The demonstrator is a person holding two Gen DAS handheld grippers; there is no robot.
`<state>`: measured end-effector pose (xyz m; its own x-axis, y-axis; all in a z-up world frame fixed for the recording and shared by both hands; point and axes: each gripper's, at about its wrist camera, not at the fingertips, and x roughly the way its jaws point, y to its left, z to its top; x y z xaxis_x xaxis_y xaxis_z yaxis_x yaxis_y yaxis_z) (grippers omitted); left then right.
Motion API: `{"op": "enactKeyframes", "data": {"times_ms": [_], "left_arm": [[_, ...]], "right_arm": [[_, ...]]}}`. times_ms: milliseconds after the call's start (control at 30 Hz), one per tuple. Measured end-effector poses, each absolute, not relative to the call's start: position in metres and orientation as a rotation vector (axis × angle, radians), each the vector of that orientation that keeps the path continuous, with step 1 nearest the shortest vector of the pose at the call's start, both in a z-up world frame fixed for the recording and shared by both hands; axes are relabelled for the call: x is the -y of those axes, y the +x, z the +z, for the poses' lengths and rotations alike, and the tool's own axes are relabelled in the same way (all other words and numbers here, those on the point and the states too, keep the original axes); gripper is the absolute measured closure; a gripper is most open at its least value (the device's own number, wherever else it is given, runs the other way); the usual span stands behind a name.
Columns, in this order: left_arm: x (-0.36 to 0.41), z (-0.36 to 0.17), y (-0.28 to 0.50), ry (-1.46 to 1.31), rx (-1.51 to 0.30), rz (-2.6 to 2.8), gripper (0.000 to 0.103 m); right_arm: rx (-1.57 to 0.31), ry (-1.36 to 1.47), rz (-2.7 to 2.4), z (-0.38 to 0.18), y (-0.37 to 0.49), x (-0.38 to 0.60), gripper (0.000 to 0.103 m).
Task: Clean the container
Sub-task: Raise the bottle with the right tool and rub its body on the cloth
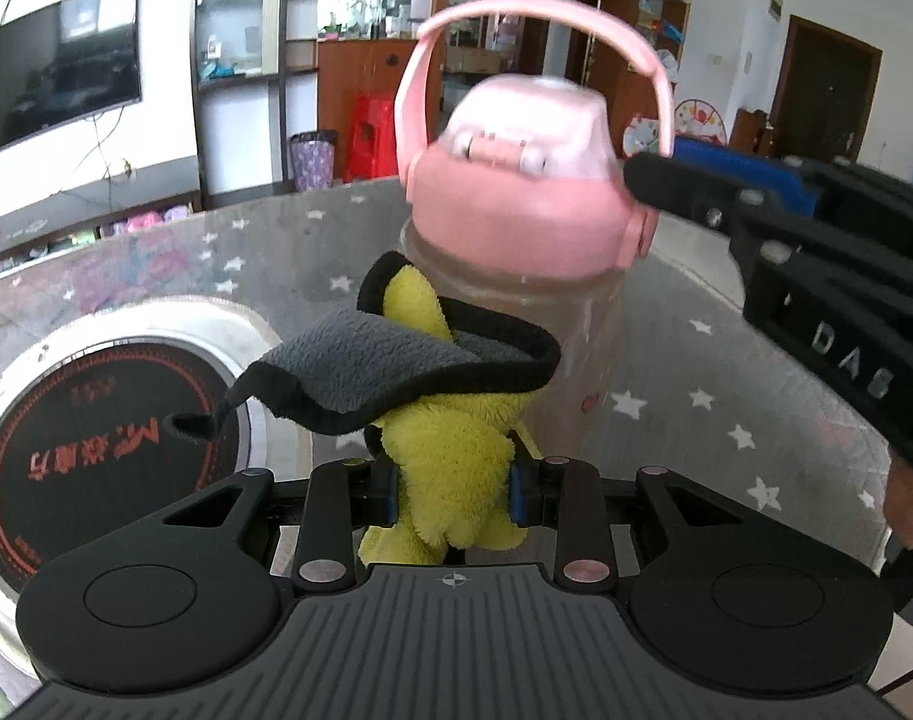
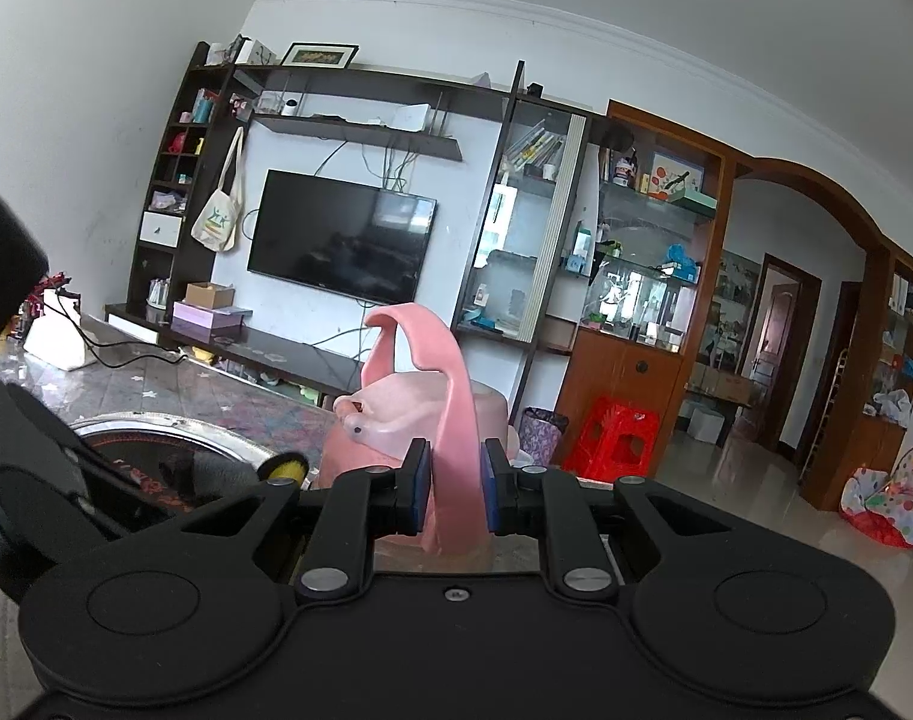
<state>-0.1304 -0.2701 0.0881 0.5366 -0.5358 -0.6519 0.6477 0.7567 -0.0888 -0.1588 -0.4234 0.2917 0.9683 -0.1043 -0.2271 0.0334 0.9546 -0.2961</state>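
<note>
The bottle (image 1: pixel 516 312) just ahead of the left tool (image 1: pixel 453 492) is showing a pink lid (image 1: pixel 516 204) and pink handle (image 1: pixel 648 72) over a cloudy clear body, while the cloth (image 1: pixel 444 438) between that tool's blue pads (image 1: pixel 519 492) is showing fuzzy yellow on one face, grey on the other, with black edging. Under both, the bench (image 1: pixel 726 396) is wearing grey with white stars, and to the left tool's left a black disc (image 1: pixel 96 450) is carrying red-orange rings and lettering inside a silver rim. Both tools are looking black, the right tool (image 2: pixel 455 492) having blue pads (image 2: pixel 420 492) too.

Upright pink-lidded bottle (image 1: pixel 516 276), cloth (image 1: pixel 432 384) against it
</note>
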Motion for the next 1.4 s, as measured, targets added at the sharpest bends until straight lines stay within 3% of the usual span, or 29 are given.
{"op": "enactKeyframes", "data": {"times_ms": [400,1100,1400], "left_arm": [[0.27,0.06,-0.125,0.17,-0.791,-0.685,0.071],[0.303,0.056,-0.134,0.213,-0.779,-0.756,0.071],[0.297,0.083,-0.133,0.223,-0.727,-0.759,0.071]], "right_arm": [[-0.247,-0.297,-0.075,0.282,-0.158,0.416,0.084],[-0.25,-0.301,-0.135,0.274,-0.13,0.424,0.086],[-0.241,-0.296,-0.141,0.271,-0.132,0.425,0.086]]}}
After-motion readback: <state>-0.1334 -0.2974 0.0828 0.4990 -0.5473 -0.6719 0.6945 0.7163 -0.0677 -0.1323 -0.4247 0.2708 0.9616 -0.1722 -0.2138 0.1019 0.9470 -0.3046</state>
